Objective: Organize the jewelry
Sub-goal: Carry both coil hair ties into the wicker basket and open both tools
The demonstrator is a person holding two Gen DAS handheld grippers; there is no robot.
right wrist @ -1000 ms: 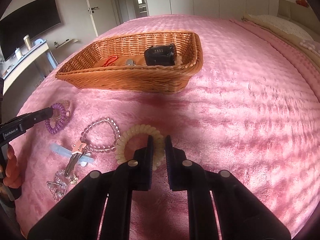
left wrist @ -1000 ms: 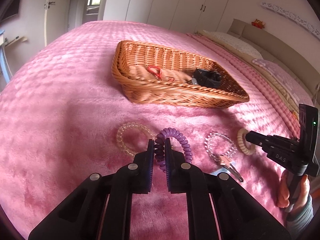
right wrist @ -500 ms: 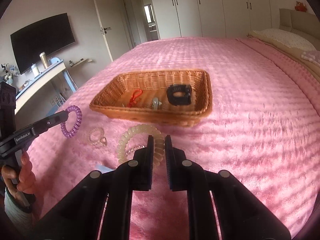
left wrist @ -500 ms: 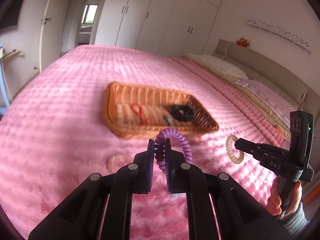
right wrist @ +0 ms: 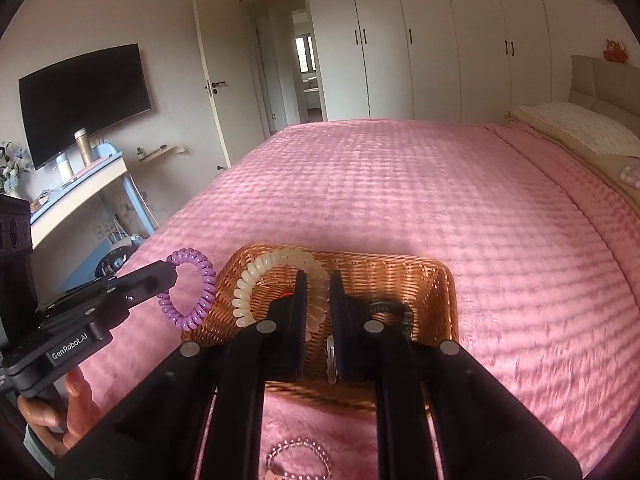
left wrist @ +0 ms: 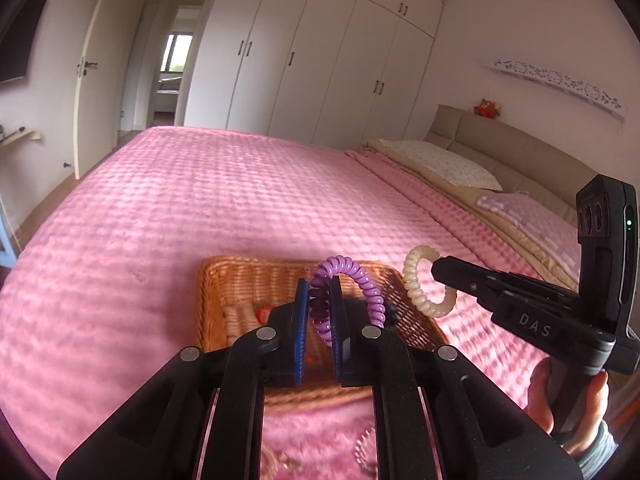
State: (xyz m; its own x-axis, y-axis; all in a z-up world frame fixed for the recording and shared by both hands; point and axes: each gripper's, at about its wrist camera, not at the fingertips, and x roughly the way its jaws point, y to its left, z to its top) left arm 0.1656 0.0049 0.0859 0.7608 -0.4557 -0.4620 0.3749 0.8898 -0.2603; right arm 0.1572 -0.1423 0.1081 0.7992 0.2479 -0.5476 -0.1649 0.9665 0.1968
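Both grippers are matte black with silver screw heads; the left gripper (left wrist: 319,300) carries blue pads. The right gripper (left wrist: 434,270) body reads "DAS". Bare skin and a grey-green cuff are visible.

Pink bedspread (right wrist: 400,184) across bed. White wardrobe (left wrist: 320,60) on far wall, open door (right wrist: 212,96) alongside. Wall TV (right wrist: 84,100) above desk (right wrist: 76,188) holding thermos (right wrist: 83,146). Pillow (left wrist: 440,164) by headboard (left wrist: 516,148).

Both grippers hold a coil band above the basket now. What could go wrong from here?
1. The purple coil band hangs near the wicker basket edge in the right wrist view; released there, it may fall outside.
2. The cream coil band is pinched by only a small section, so it might slip early.
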